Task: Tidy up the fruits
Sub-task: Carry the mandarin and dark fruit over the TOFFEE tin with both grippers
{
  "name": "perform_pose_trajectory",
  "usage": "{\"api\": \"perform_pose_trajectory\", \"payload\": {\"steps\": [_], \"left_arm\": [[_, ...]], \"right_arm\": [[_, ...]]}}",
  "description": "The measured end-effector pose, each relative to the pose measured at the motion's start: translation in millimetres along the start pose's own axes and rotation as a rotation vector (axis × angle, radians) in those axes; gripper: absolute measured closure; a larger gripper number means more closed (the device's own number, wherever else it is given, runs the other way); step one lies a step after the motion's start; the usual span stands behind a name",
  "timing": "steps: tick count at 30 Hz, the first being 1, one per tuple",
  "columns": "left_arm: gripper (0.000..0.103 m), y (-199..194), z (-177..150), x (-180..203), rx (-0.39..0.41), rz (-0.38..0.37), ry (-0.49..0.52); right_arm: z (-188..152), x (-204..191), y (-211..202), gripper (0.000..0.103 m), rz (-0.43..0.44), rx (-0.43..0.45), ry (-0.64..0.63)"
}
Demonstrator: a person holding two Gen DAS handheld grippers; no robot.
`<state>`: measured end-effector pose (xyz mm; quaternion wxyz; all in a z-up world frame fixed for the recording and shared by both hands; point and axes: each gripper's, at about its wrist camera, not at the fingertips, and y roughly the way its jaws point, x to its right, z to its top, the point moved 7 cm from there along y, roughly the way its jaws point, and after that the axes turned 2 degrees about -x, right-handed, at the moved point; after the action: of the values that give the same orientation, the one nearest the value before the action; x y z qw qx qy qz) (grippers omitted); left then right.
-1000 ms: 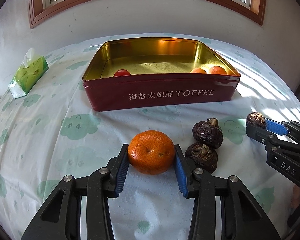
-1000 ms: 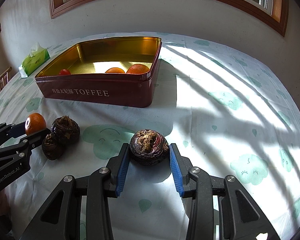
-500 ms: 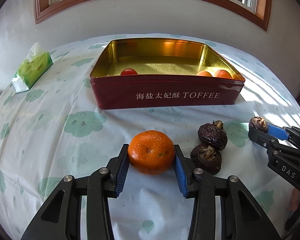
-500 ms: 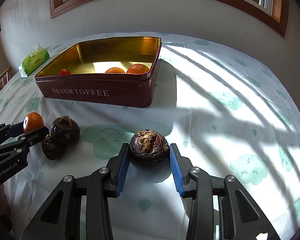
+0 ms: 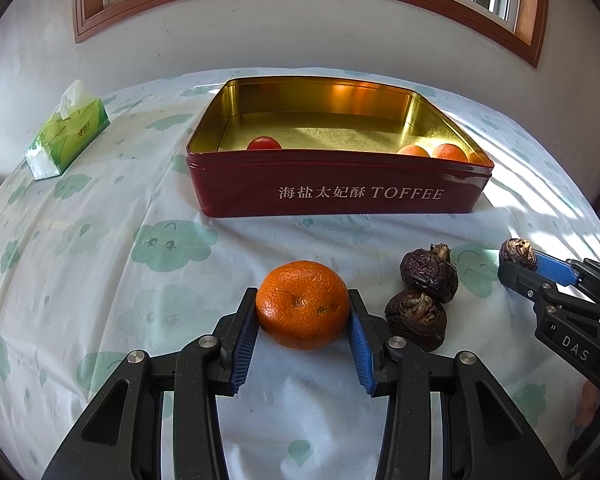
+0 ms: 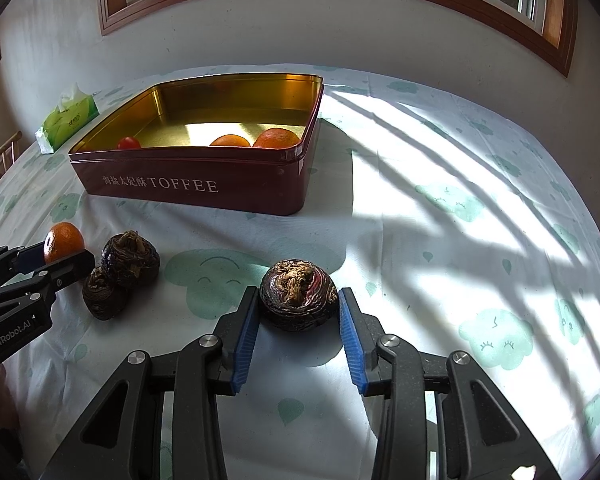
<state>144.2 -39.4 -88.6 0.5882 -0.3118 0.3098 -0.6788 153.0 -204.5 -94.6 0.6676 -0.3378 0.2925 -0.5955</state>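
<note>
Before the tin [image 5: 340, 196], left fingers [image 5: 244, 344] pinch the orange [image 5: 302, 305], right fingers [image 6: 246, 332] pinch a chestnut [image 6: 298, 296], probably for loading.

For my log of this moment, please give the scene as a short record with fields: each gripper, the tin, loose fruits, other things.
left gripper: shut on the mandarin
right gripper: pads around the water chestnut, which looks gripped
toffee tin: open, holds two oranges and one small red fruit
loose on the tablecloth: two dark chestnuts, touching
other: tissue pack, left of the tin
</note>
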Motion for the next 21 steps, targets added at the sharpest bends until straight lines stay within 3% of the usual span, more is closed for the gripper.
{"api": "perform_pose_trajectory", "payload": {"steps": [12, 21], "left_arm": [[0.060, 0, 0, 0, -0.001, -0.002, 0.000], [0.060, -6, 6, -3, -0.006, -0.027, -0.026]], "right_arm": [[4, -1, -1, 0.068, -0.005, -0.036, 0.005], [12, -3, -15, 0.068, 0.017, -0.015, 0.015]]}}
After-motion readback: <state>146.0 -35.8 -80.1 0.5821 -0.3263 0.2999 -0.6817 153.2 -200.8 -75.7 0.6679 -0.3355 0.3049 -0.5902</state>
